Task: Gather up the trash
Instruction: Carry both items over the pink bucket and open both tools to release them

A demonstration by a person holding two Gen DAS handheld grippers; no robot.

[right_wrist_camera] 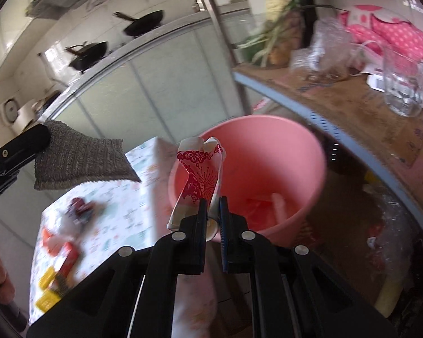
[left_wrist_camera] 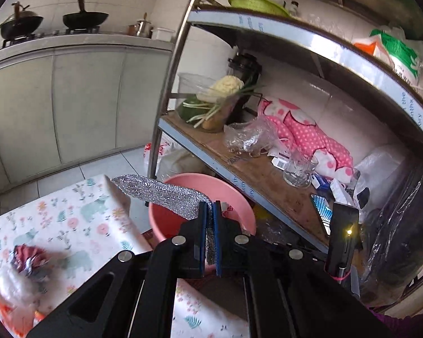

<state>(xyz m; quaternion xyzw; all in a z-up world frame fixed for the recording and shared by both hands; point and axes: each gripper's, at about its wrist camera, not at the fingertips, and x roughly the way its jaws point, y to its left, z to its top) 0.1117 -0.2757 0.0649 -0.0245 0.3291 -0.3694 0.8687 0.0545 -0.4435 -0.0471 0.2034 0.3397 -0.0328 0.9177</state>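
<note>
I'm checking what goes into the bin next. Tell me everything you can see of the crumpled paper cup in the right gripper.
The paper cup is crushed flat and twisted, cream-white with a red cut-paper style pattern of flowers and fans. The right gripper is shut on its lower end, so it stands up from the fingers, leaning slightly left. It hangs in the air in front of the pink bucket, beside the table edge, touching nothing but the gripper pads.

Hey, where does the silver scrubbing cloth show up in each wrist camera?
Left wrist: silver scrubbing cloth lower centre, clamped in the left gripper, over the pink bucket.
Right wrist: cloth at left edge, left of the bucket.
Shared landmark: the pink bucket.
</note>
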